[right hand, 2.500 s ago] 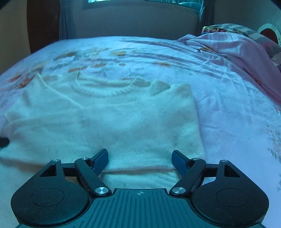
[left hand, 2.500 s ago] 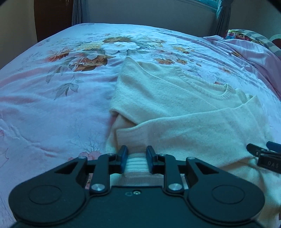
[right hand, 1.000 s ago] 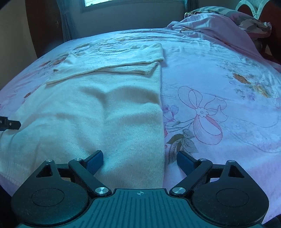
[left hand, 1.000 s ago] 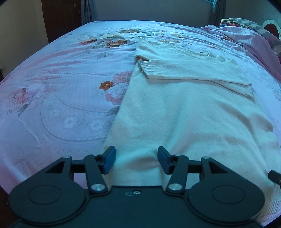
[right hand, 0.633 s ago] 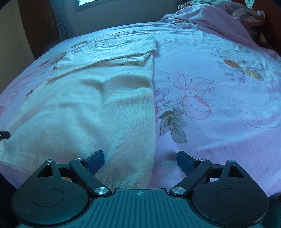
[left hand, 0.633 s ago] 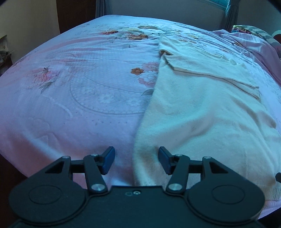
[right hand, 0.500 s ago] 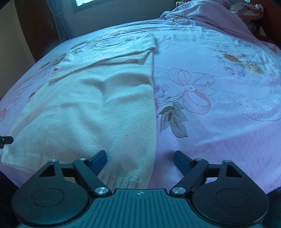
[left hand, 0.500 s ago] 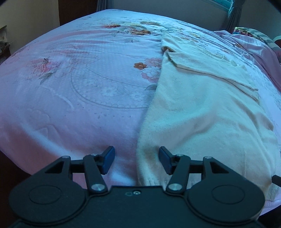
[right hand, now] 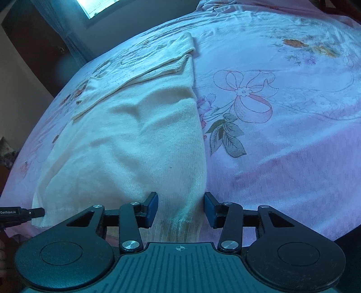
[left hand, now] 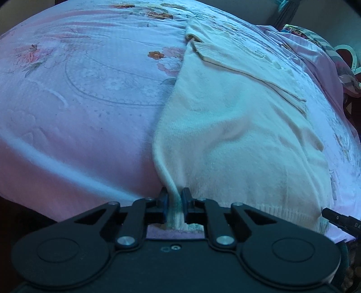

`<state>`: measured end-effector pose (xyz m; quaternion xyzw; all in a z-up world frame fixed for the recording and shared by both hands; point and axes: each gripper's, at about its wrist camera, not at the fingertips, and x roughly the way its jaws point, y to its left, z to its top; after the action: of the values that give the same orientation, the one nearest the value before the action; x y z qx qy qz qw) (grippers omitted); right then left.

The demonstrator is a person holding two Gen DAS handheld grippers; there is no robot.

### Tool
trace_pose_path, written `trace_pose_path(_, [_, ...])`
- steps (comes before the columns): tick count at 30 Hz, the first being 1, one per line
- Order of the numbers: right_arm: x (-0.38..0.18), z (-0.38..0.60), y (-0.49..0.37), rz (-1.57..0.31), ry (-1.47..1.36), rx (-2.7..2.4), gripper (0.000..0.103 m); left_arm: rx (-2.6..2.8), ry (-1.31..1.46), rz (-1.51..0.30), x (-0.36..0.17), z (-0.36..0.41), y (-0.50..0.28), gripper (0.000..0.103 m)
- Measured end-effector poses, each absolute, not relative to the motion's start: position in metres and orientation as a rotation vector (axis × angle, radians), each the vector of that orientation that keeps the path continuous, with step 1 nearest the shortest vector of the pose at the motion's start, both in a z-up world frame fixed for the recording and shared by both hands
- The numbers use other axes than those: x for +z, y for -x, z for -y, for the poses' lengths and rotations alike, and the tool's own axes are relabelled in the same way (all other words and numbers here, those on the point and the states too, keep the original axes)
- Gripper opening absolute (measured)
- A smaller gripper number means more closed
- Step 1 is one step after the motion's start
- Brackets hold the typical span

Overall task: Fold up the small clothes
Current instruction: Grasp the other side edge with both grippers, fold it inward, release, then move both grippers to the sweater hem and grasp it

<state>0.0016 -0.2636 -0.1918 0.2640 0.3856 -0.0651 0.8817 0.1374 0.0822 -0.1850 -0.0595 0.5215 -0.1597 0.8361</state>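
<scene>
Cream sweater (left hand: 237, 126) on floral bed (left hand: 79, 94), left gripper (left hand: 173, 200) jaws clamped on its hem corner, right gripper (right hand: 180, 208) jaws closing astride the other corner

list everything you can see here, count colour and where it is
sweater: one, cream, flat on the bed, sleeves folded across the chest, hem at the near edge
bedspread: one, pink with flower print, covers the bed under the sweater
bedding heap: one, pink and patterned, far right end of the bed
curtain: one, grey-blue, beside the window behind the bed
window: one, bright, on the far wall
left tool: one, black with blue pads, closing, pads pinching the sweater's left hem corner
right tool: one, black with blue pads, closing, right hem corner between the pads but not yet pressed
</scene>
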Motion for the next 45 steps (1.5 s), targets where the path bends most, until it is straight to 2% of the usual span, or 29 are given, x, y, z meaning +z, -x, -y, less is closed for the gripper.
trace_pose_path(6, [-0.195, 0.263, 0.0, -0.85, -0.565, -0.116, 0.045, -0.368, 0.144, -1.124, -0.186, -0.08, -0.135, 0.009])
trace_pose_path(8, [-0.197, 0.259, -0.001, -0.865, -0.586, -0.076, 0.004, -0.377, 0.146, -1.121, -0.184, -0.078, -0.135, 0.005])
trace_pose_path(15, [-0.186, 0.265, -0.011, -0.786, -0.688, -0.012, 0.005, -0.418, 0.216, -1.06, -0.163, -0.069, -0.146, 0.005])
trace_pose_path(22, [-0.155, 0.296, -0.071, -0.654, -0.736, -0.024, 0.005, -0.435, 0.267, -0.967, -0.131, -0.043, -0.217, 0.005])
trace_pose_path(29, [-0.162, 0.331, -0.151, -0.653, -0.748, -0.119, 0.005, -0.341, 0.241, -0.997, -0.151, -0.012, -0.301, 0.006])
trace_pose_path(32, [-0.17, 0.33, -0.168, -0.692, -0.693, -0.135, 0.006, -0.305, 0.187, -1.039, -0.165, -0.004, -0.315, 0.014])
trace_pose_path(34, [-0.167, 0.327, -0.168, -0.691, -0.655, -0.129, 0.022, -0.307, 0.151, -1.026, -0.164, -0.003, -0.313, 0.019])
trace_pose_path(35, [-0.164, 0.323, -0.167, -0.687, -0.603, -0.131, 0.03, -0.311, 0.12, -1.009, -0.159, -0.003, -0.308, 0.029])
trace_pose_path(36, [-0.16, 0.318, -0.165, -0.672, -0.549, -0.129, 0.055, -0.315, 0.083, -0.987, -0.155, -0.002, -0.303, 0.047])
trace_pose_path(37, [-0.154, 0.312, -0.161, -0.66, -0.491, -0.143, 0.085, -0.312, 0.044, -0.961, -0.149, -0.002, -0.298, 0.064])
trace_pose_path(38, [-0.148, 0.306, -0.157, -0.643, -0.442, -0.165, 0.094, -0.307, 0.014, -0.926, -0.144, -0.003, -0.291, 0.085])
trace_pose_path(39, [-0.143, 0.301, -0.153, -0.619, -0.4, -0.164, 0.097, -0.308, -0.016, -0.871, -0.138, -0.004, -0.282, 0.097])
trace_pose_path(41, [-0.14, 0.289, -0.154, -0.633, -0.304, -0.141, 0.097, -0.326, -0.086, -0.827, -0.133, -0.002, -0.273, 0.098])
trace_pose_path(45, [-0.153, 0.265, -0.172, -0.705, -0.21, -0.142, 0.097, -0.316, -0.148, -0.898, -0.148, 0.011, -0.28, 0.096])
